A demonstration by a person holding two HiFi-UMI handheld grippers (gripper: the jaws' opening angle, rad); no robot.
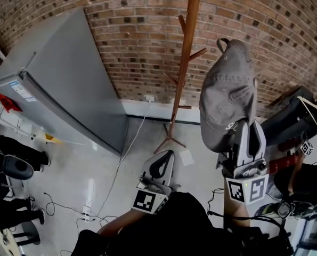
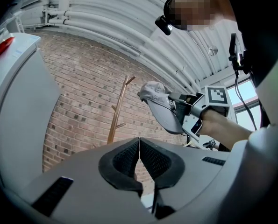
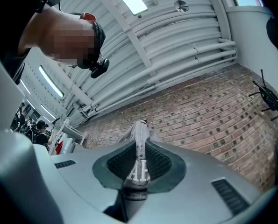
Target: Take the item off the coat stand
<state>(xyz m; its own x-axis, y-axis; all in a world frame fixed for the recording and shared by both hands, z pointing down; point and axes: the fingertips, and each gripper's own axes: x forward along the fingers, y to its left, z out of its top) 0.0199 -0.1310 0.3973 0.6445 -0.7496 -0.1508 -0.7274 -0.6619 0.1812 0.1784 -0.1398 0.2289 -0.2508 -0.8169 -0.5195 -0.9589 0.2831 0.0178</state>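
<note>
The grey cap [image 1: 227,95] hangs right of centre in the head view, clear of the wooden coat stand [image 1: 185,52], which rises bare in the upper middle against the brick wall [image 1: 137,31]. The right gripper [image 1: 249,129] holds the cap from below, its jaws clamped on a thin fold of the cap's edge, which shows between the pads in the right gripper view. The left gripper [image 1: 161,167] sits at lower centre with its jaws pressed together and nothing between them. In the left gripper view the cap appears right of centre, beside the stand. A grey refrigerator [image 1: 62,79] fills the upper left.
</note>
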